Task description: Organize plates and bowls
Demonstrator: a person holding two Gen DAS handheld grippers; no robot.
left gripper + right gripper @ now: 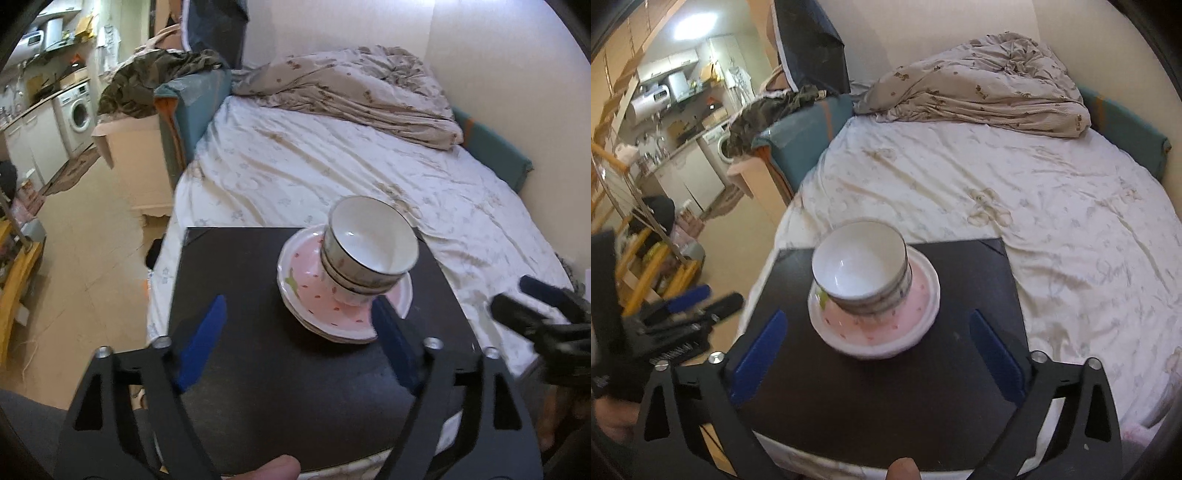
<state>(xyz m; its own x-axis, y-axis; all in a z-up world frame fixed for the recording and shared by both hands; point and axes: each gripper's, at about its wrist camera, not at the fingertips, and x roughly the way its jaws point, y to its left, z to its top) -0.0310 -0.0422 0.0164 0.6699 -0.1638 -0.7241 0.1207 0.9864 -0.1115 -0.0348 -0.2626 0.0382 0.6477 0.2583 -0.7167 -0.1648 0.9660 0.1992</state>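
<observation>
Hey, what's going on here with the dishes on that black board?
A person holds a two-finger gripper in each hand over a black board laid on a bed. A stack of bowls sits on pink plates on the board. The left gripper and the right gripper are both open and empty, apart from the dishes.

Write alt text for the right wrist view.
Stacked bowls sit on pink plates on a black board laid on a bed. The open right gripper holds nothing; the left gripper shows at left.
</observation>
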